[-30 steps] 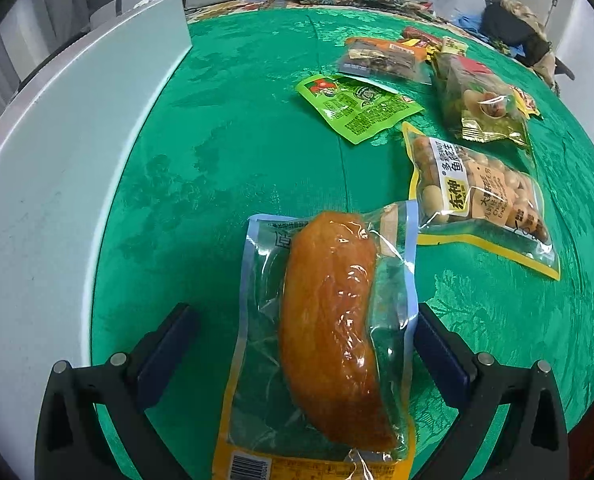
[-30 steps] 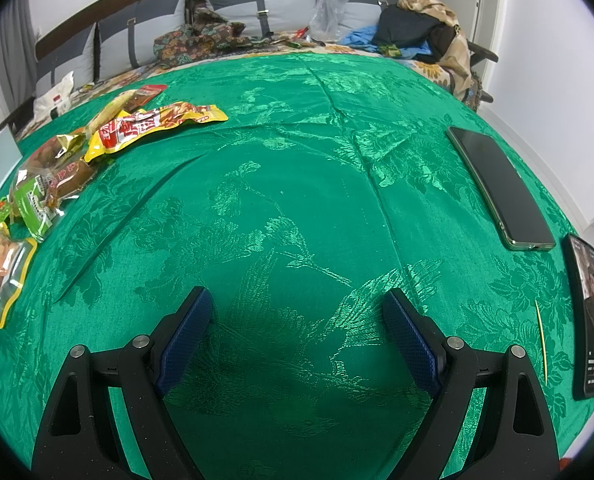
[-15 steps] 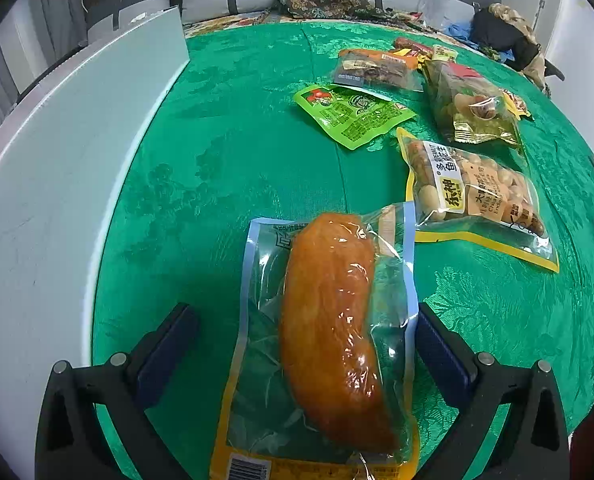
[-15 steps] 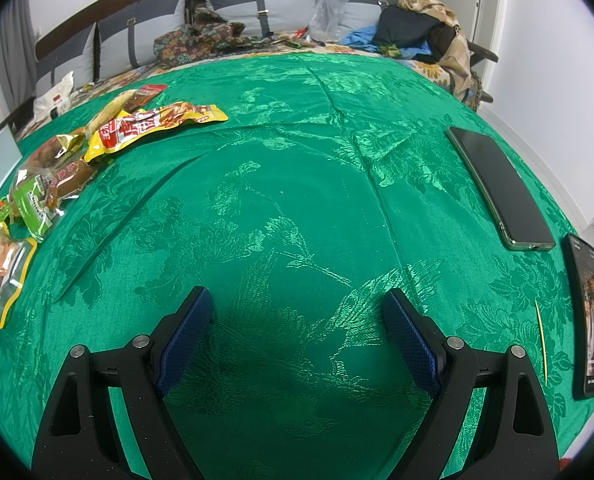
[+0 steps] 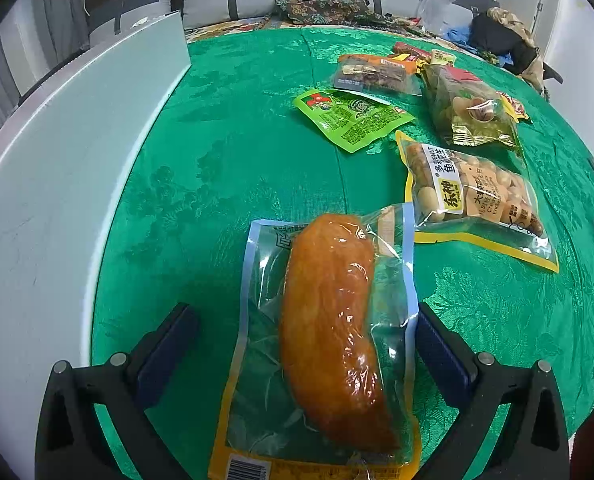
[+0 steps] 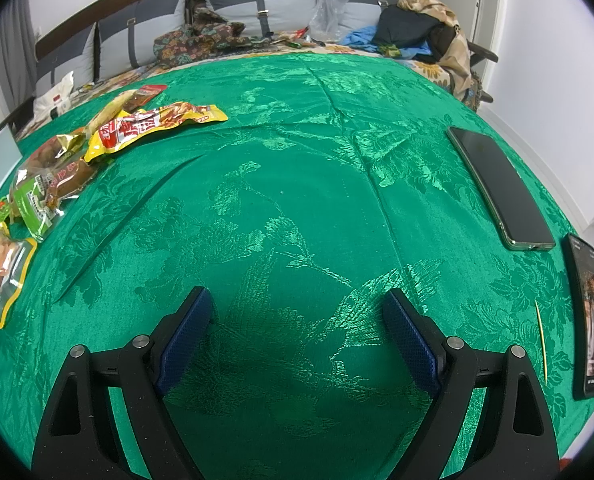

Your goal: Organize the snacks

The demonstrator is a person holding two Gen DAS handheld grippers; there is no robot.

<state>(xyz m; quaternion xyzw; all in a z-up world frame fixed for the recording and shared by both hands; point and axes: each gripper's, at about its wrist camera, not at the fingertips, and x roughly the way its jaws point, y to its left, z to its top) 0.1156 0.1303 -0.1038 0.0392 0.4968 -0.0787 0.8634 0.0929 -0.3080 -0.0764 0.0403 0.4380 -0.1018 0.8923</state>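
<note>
Green damask cloth (image 6: 297,184) covers the surface in both views. Nearest in the left wrist view, the left hand-held gripper (image 5: 303,326) stands spread wide, its two blue-padded fingers on either side of a clear vacuum pack holding one orange-brown sausage-like piece (image 5: 329,320); the right pad sits just at the pack's edge, the left pad is apart from it, and neither clamps it. The pack lies flat on the cloth, barcode end toward the camera. Just beyond it to the right lies one yellow-edged bag of coated nuts (image 5: 473,200). Farther on is one bright green packet (image 5: 351,120), then a gold-bottomed clear bag (image 5: 471,108) and a clear pack with dark contents (image 5: 373,74), with a few smaller red and yellow wrappers behind that are too crowded to count. A pale grey-white board (image 5: 57,168) runs along the left side.

In the right wrist view, the right hand-held gripper (image 6: 297,312) is also spread wide over bare cloth, holding nothing. To its right lie two phones (image 6: 499,188), one dark and one with a lit screen, and one thin yellow stick (image 6: 541,340) between them and the gripper. The snack packets cluster at far left, a yellow and red bag (image 6: 153,126) farthest.
</note>
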